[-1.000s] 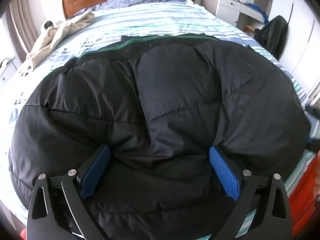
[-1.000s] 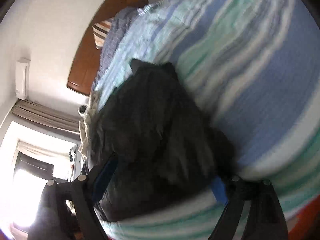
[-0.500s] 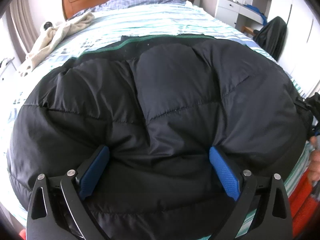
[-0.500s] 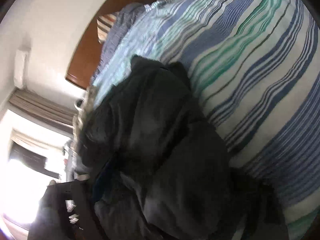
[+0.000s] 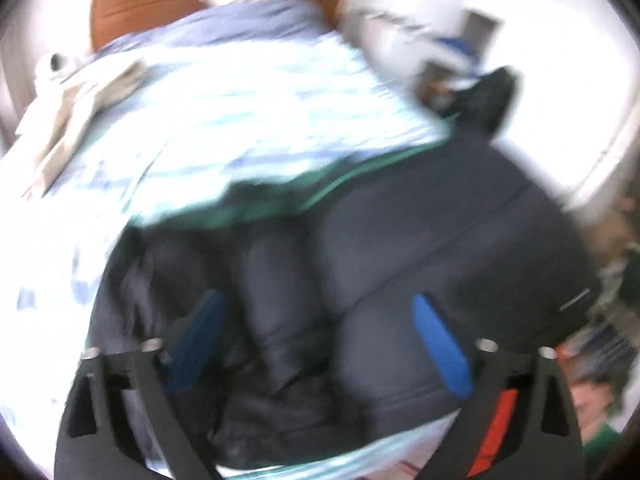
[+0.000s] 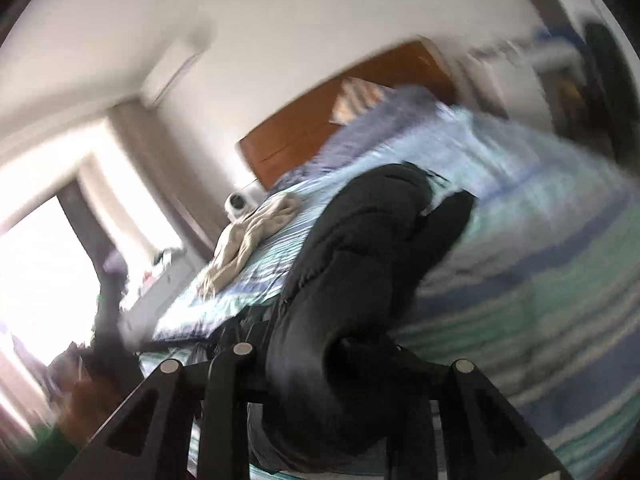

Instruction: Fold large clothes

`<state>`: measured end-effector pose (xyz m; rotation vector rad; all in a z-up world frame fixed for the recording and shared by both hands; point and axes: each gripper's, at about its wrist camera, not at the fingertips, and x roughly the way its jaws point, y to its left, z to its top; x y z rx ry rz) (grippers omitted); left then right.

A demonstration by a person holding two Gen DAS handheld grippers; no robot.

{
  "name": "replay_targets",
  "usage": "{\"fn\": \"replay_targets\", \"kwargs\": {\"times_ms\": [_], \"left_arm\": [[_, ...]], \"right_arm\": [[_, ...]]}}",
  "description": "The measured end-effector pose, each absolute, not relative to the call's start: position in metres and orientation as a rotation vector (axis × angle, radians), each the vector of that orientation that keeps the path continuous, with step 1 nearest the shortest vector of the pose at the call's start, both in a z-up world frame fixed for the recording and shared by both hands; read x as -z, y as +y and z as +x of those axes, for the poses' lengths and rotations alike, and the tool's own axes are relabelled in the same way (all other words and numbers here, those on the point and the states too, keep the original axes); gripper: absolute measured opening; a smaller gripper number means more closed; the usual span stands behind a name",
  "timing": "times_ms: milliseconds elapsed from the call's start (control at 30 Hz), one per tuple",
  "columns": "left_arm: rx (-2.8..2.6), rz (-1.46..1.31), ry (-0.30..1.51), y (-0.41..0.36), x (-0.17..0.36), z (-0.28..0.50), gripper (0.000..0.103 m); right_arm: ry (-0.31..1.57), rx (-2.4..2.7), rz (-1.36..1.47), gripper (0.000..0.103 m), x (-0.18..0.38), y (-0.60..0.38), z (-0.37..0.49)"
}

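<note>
Evidently a fold is under way: the black puffer jacket (image 5: 420, 248) lies bunched on the striped bed (image 5: 248, 120). The left gripper (image 5: 320, 340) stands wide, straddling fabric; the right gripper (image 6: 320, 364) seems clamped on it (pads hidden). Next, carry that edge across.

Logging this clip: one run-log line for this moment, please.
stage: fold underway | black puffer jacket on bed | left gripper open | right gripper grip unclear | frames blurred
</note>
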<state>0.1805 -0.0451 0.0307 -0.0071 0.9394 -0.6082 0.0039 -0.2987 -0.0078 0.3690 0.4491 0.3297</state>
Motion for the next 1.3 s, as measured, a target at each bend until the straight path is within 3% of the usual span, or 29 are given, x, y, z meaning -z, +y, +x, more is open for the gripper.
{"fn": "replay_targets", "kwargs": {"times_ms": [167,400,600,667,700,767,800,833,967,1000,1100,1300], "left_arm": [[0.828,0.101,1.054,-0.099,-0.072,0.195,0.1],[0.781,0.175,1.159,-0.12,-0.081,0.214,0.099],[0.619,0.438,1.168,-0.134,-0.061,0.209,0.099],[0.544,0.502,1.156,-0.133,-0.05,0.214,0.076],[0.507,0.511,1.156,-0.128,-0.045,0.218,0.053],[0.535,0.421,1.177,-0.111,-0.044,0.229,0.045],[0.536,0.379,1.184,-0.099,-0.045,0.235,0.044],[0.538,0.347,1.181,-0.085,-0.044,0.239,0.044],[0.554,0.218,1.181,-0.024,-0.027,0.254,0.044],[0.554,0.198,1.181,-0.016,-0.022,0.255,0.045],[0.523,0.115,1.191,0.026,0.003,0.255,0.047],[0.501,-0.028,1.197,0.076,0.029,0.257,0.053]], "right_arm": [[0.409,-0.385,0.115,0.027,-0.013,-0.235,-0.007],[0.39,-0.411,-0.189,0.027,-0.019,-0.173,-0.021],[0.355,-0.451,-0.336,0.027,-0.018,-0.138,-0.027],[0.348,-0.462,-0.352,0.027,-0.02,-0.137,-0.025],[0.349,-0.462,-0.356,0.028,-0.02,-0.138,-0.027],[0.367,-0.504,-0.319,0.037,-0.026,-0.141,-0.031],[0.385,-0.553,-0.271,0.05,-0.028,-0.148,-0.034],[0.403,-0.59,-0.219,0.059,-0.028,-0.156,-0.035],[0.485,-0.641,0.124,0.059,-0.028,-0.216,-0.022],[0.515,-0.622,0.196,0.058,-0.025,-0.229,-0.011],[0.568,-0.586,0.269,0.04,-0.02,-0.237,0.02],[0.638,-0.75,0.222,0.04,-0.008,-0.161,0.055]]}}
